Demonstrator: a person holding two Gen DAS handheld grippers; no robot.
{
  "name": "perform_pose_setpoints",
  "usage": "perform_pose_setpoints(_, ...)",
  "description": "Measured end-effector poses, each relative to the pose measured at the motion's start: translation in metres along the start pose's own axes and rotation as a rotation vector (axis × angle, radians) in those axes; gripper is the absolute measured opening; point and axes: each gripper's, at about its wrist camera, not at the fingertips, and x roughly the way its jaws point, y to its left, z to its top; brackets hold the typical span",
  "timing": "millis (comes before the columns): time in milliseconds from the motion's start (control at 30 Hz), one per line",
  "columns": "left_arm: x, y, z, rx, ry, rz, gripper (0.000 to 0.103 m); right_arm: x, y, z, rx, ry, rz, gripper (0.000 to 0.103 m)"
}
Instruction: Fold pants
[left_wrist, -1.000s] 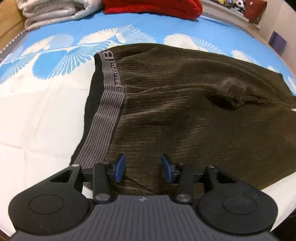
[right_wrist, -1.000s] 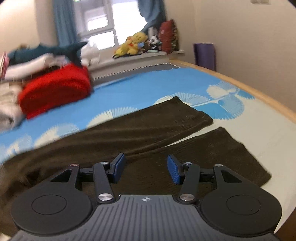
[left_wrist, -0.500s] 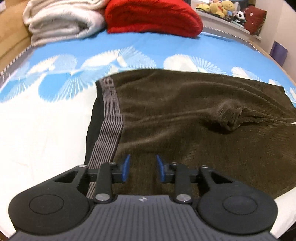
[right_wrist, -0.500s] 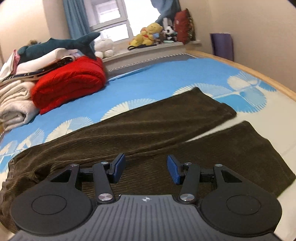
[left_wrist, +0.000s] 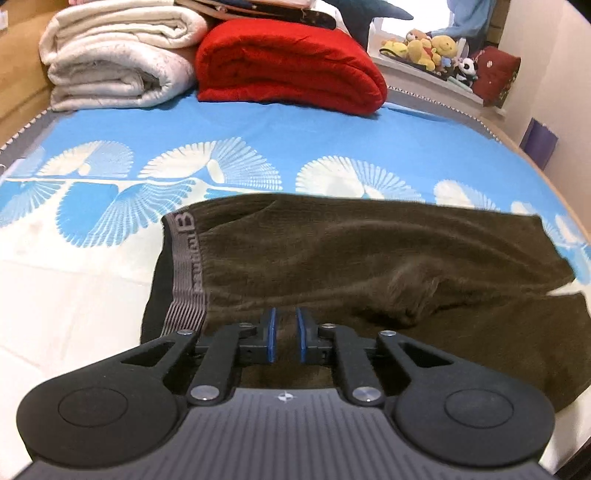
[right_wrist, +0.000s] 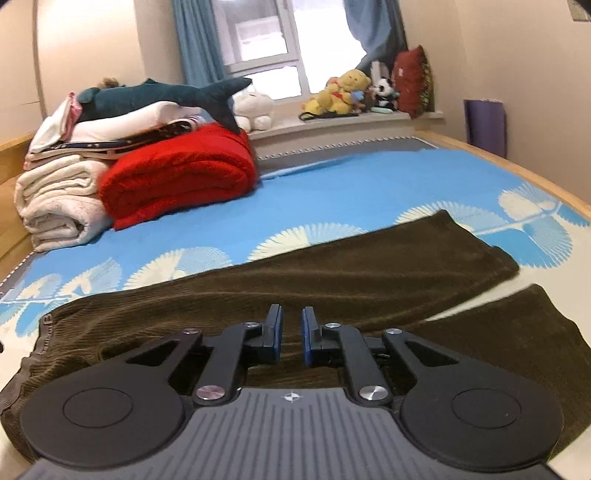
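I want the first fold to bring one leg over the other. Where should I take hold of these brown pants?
Pinch the near long edge of the brown pants, near the waistband and down the near leg, coming from the near side: they lie flat, legs slightly splayed.

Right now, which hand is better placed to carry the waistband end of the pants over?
Left: the left gripper sits beside the waistband of the pants.
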Motion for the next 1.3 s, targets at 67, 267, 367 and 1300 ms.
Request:
perform_pose_setpoints(67, 0.006, 0.009, 0.019, -0.032, -0.018, -0.002, 0.007, 0.002, 0.005, -0.001, -0.030, 0.007, 0.011, 0.012)
perform_pose_setpoints(267, 0.047, 0.052, 0.081, -0.189, -0.092, -0.015, 0.006, 0.007, 0.008, 0.002, -0.024, 0.029, 0.025, 0.012)
perform_pose_setpoints(367, 0.078, 0.066, 0.100, -0.219, -0.102, -0.020, 0.007, 0.003, 0.010, 0.010, -0.003, 0.023, 0.053, 0.012)
perform_pose_setpoints(1300, 0.181, 0.018, 0.121, 0.277, 0.089, 0.058, 0.010, 0.000, -0.005, 0.024, -0.049, 0.075, 0.034, 0.012)
